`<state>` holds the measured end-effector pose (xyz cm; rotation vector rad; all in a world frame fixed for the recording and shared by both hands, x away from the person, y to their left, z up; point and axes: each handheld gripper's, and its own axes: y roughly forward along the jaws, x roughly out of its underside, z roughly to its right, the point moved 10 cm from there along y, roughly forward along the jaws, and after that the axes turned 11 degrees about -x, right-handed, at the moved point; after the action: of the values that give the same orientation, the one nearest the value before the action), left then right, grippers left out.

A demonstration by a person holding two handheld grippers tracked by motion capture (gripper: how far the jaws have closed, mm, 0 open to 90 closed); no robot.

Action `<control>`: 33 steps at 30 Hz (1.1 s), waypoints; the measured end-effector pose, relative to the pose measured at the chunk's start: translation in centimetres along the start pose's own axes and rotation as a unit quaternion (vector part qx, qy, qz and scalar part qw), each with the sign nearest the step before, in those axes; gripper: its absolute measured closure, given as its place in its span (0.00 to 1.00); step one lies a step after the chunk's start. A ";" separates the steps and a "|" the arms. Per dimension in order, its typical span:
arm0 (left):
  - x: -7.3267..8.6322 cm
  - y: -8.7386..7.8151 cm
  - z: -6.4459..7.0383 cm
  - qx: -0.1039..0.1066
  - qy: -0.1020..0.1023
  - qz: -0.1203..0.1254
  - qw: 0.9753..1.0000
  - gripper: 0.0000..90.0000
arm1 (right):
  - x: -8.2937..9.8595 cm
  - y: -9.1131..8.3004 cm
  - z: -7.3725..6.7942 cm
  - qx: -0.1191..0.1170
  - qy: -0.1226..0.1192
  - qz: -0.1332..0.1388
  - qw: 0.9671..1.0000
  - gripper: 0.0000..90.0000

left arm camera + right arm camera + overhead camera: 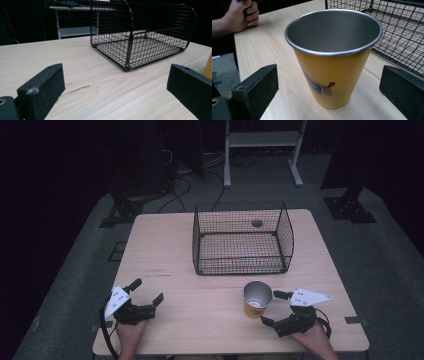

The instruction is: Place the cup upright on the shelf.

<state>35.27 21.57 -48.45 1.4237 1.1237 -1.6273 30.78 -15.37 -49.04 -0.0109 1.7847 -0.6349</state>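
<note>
- The yellow cup (257, 301) is stood upright on the wooden table (165, 250), mouth up and long axis vertical, just in front of the wire basket (242, 238).
- A small dark printed figure is seen on its wall (322, 88); no writing can be read.
- The right gripper (272, 308) is spread wide beside the cup, untouched.
- The left gripper (147, 292) is held released, well apart from the cup.

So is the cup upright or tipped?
Upright: the cup stands on its base on the table, open rim up, inside empty.
</note>
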 end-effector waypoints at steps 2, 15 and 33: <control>0.0 0.0 0.0 0.000 0.000 0.000 1.000 0.01 | -0.2 0.3 0.1 0.000 0.002 0.001 1.000 0.02; 0.0 0.0 0.0 -0.001 0.000 0.000 1.000 0.01 | -1.1 1.4 0.3 -0.004 -0.006 0.000 1.000 0.02; 0.0 0.0 0.0 0.000 0.000 0.000 1.000 0.01 | -1.8 3.1 0.9 -0.003 -0.012 -0.015 1.000 0.06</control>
<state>35.26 21.60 -48.45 1.4237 1.1235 -1.6269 33.13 -12.48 -48.91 -0.0494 1.7668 -0.6479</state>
